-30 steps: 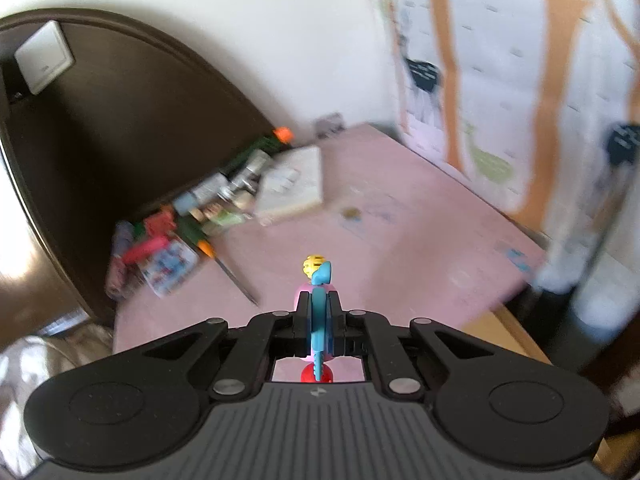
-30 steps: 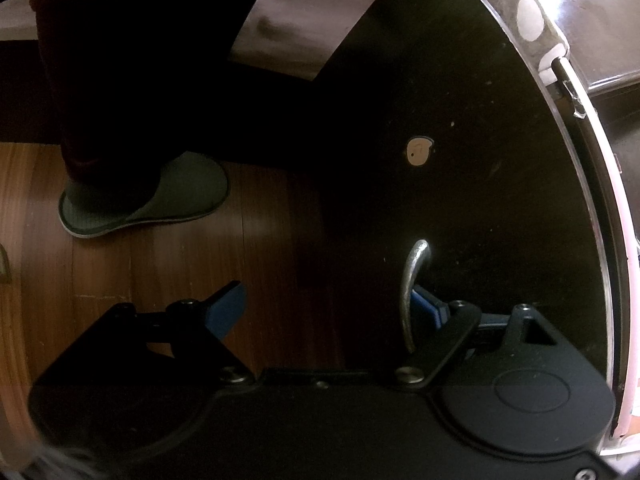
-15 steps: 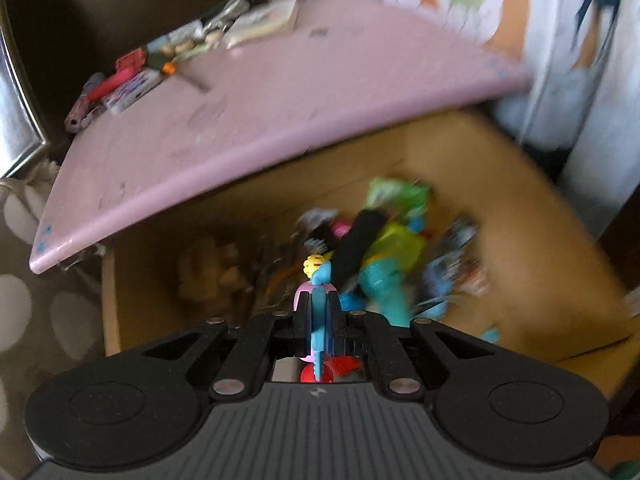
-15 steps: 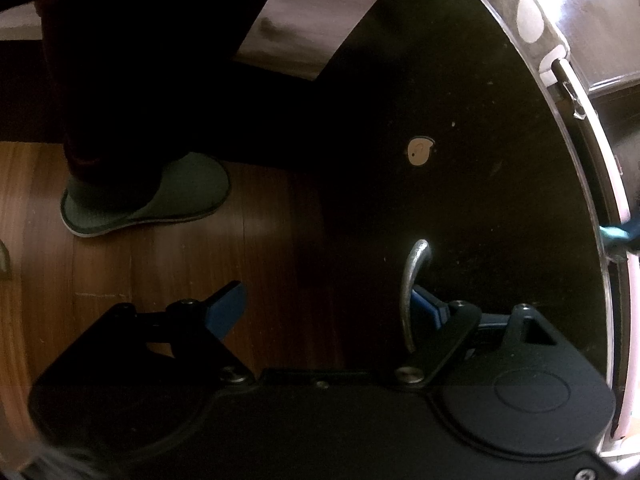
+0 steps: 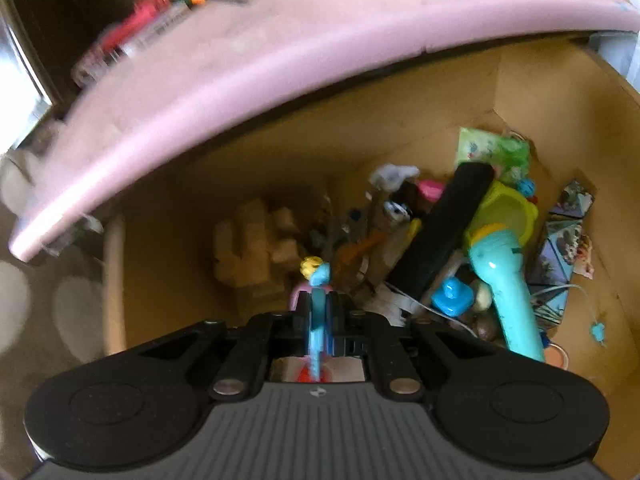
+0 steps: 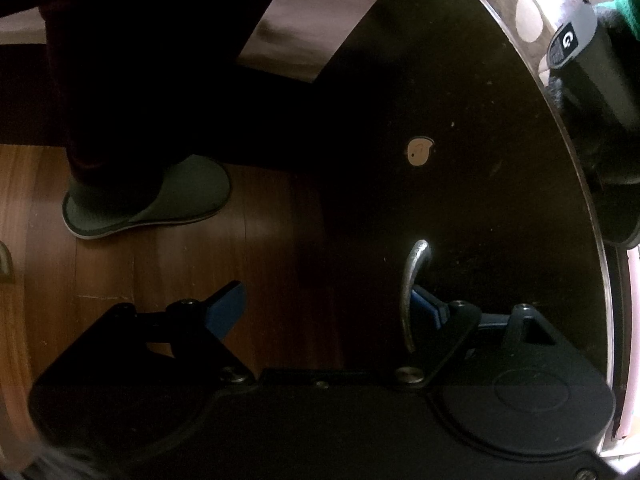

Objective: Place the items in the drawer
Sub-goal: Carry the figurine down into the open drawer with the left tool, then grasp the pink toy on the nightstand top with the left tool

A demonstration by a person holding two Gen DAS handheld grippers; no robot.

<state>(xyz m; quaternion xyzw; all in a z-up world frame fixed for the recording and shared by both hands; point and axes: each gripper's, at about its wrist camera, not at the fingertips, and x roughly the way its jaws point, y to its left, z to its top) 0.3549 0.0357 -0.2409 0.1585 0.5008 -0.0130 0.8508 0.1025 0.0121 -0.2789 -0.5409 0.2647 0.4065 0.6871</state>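
My left gripper (image 5: 318, 304) is shut on a small toy figure (image 5: 317, 280) with a yellow head, blue body and pink part. It hangs over the open wooden drawer (image 5: 168, 248), near the drawer's front left. The drawer holds a pile of toys, among them a turquoise toy (image 5: 504, 280), a black bar (image 5: 444, 232) and pale wooden blocks (image 5: 256, 240). My right gripper (image 6: 324, 304) is open. Its right finger (image 6: 428, 306) sits behind the metal handle (image 6: 412, 288) of the dark drawer front (image 6: 460, 160).
The pink tabletop (image 5: 320, 36) overhangs the drawer's back, with markers and small items (image 5: 148, 20) along its far edge. Below, a wooden floor (image 6: 140, 264) and a person's grey slipper (image 6: 148, 200). The other gripper's dark body (image 6: 592, 80) shows at the upper right.
My left gripper has swung from over the tabletop down over the open drawer, and has come closer to the toys. The right gripper stays at the handle; the left gripper's body entered its view.
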